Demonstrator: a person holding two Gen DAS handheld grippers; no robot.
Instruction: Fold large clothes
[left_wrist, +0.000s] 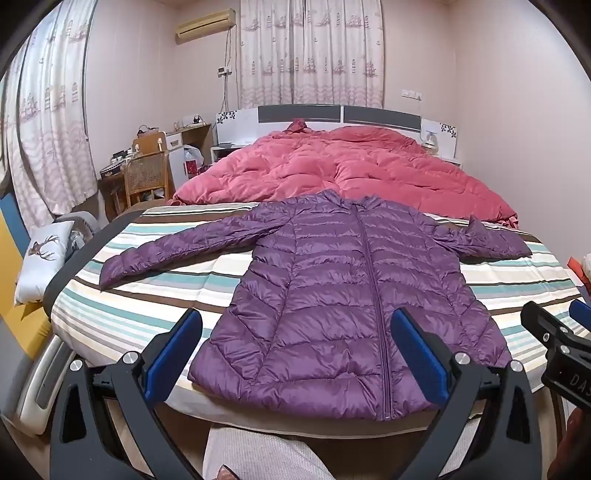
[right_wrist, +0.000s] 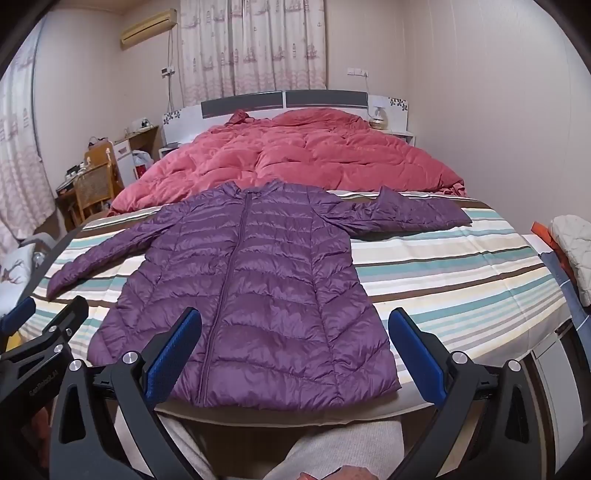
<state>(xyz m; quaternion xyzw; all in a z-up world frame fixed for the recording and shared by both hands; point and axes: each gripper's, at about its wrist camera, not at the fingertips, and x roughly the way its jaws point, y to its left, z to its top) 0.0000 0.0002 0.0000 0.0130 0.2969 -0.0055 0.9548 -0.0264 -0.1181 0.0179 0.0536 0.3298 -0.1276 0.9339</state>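
A purple quilted down jacket (left_wrist: 332, 295) lies flat and zipped on the striped sheet (left_wrist: 155, 295), hem toward me, both sleeves spread out to the sides. My left gripper (left_wrist: 295, 332) hovers open above the hem's left half, nothing between its blue pads. In the right wrist view the same jacket (right_wrist: 251, 288) fills the middle, and my right gripper (right_wrist: 295, 332) stands open above the hem's right corner, holding nothing. Each gripper shows at the edge of the other's view: the right gripper (left_wrist: 565, 317), the left gripper (right_wrist: 48, 306).
A rumpled red duvet (left_wrist: 351, 170) covers the far half of the bed up to the headboard (left_wrist: 332, 114). A wicker chair (left_wrist: 146, 177) and cluttered desk stand at the left. A deer-print pillow (left_wrist: 44, 258) lies left of the bed; folded clothes (right_wrist: 572, 251) lie at the right.
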